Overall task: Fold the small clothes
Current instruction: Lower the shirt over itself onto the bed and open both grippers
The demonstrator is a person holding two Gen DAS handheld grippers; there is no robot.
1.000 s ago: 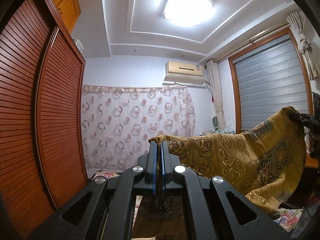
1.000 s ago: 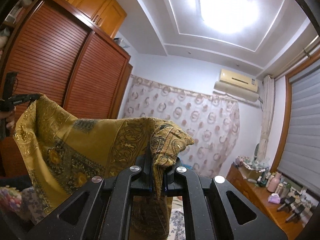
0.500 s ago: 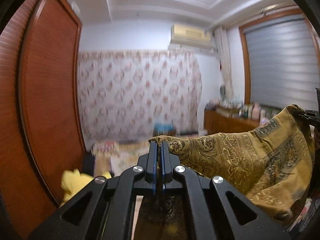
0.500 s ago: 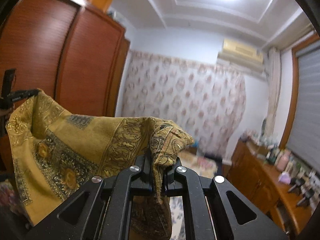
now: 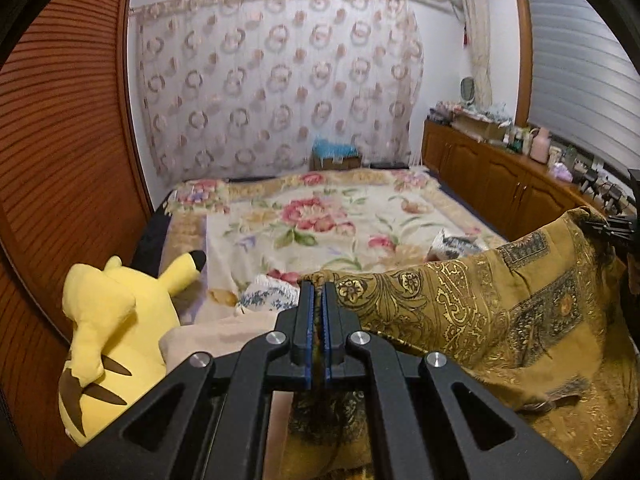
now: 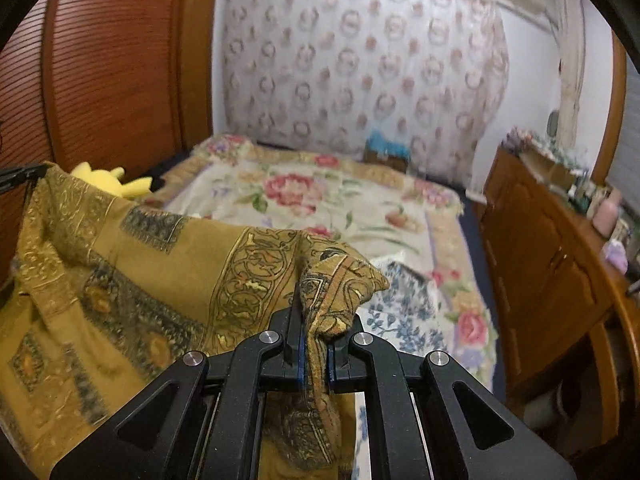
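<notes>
Both claws, left gripper (image 5: pixel 316 292) and right gripper (image 6: pixel 314 320), clamp the paisley scarf (image 5: pixel 480 312) corners; its sagging middle between them may bunch on landing.

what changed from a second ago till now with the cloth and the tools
Both tools tipped down and forward: the views swung from ceiling and lamp to the floral bedspread and the yellow plush toy, carrying the gold patterned cloth lower toward the bed. Nothing was taken up or let go. The left tool and right tool stayed shut on its corners, the cloth spread between them.
</notes>
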